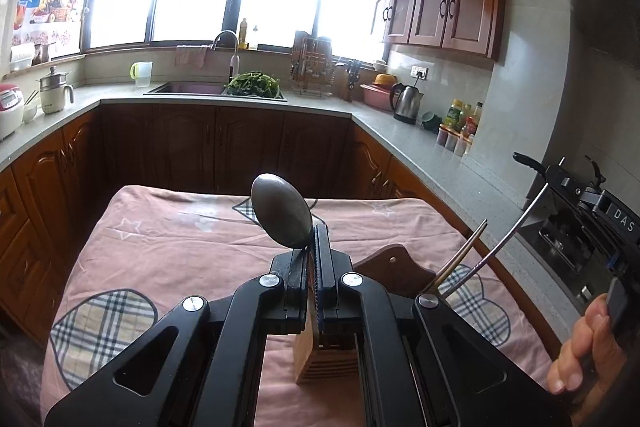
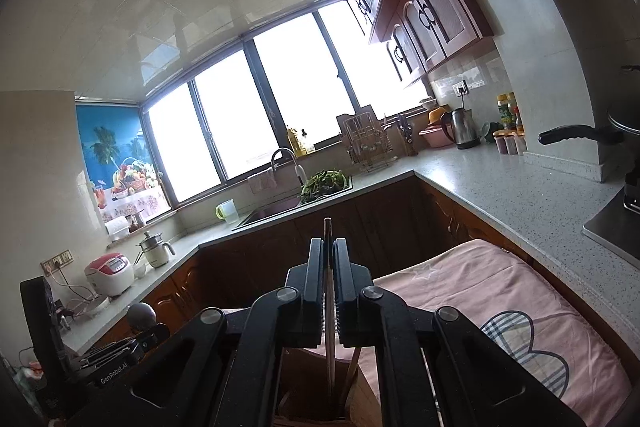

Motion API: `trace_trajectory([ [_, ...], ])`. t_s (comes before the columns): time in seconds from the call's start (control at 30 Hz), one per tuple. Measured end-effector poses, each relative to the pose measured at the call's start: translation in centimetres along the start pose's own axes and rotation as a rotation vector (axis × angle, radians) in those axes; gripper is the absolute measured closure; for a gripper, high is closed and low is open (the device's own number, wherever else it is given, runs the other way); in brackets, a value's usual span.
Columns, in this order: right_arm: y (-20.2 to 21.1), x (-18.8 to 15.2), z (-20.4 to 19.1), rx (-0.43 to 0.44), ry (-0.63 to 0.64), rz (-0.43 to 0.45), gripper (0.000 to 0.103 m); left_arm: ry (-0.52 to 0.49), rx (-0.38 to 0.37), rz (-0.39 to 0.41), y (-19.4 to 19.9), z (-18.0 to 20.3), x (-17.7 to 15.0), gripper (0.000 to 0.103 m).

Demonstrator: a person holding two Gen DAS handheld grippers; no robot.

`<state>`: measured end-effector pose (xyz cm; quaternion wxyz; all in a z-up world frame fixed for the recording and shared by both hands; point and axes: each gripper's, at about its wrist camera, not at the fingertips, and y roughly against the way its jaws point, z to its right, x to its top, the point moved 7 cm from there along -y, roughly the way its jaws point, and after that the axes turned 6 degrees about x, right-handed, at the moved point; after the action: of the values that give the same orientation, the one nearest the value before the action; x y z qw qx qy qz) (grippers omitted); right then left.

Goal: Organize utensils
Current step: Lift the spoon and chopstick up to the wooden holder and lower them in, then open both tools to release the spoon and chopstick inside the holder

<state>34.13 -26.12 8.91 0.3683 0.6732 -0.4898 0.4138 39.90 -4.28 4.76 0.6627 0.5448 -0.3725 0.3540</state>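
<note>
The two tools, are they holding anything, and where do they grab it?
The left tool pinches a spoon at the neck just under its bowl. The right tool pinches a thin chopstick-like stick near its top end.

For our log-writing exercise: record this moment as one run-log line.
left gripper: shut on spoon | right gripper: shut on chopstick | wooden utensil holder: on pink tablecloth
</note>
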Motion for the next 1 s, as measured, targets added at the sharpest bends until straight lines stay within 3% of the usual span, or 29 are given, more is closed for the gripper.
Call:
trace_trajectory([
  [0.2,-2.4,-4.0,1.4,-0.009,-0.024,-0.068,0.099,-0.009,0.013,-0.085,-3.5,0.4,-2.9,0.101],
  [0.47,-4.4,-7.8,3.2,-0.021,-0.079,-0.161,0.098,-0.053,0.01,-0.138,-5.5,1.7,-4.9,0.101],
  [0.87,-4.6,-7.7,3.4,-0.016,-0.093,-0.196,0.093,-0.047,0.011,-0.165,-6.2,2.1,-5.3,0.101],
  [0.97,-4.5,-7.7,3.5,-0.018,-0.103,-0.2,0.086,-0.045,0.01,-0.175,-6.1,2.0,-5.2,0.096],
  [1.0,-4.4,-7.6,3.5,-0.02,-0.106,-0.199,0.081,-0.041,0.01,-0.178,-6.1,1.8,-5.2,0.089],
])
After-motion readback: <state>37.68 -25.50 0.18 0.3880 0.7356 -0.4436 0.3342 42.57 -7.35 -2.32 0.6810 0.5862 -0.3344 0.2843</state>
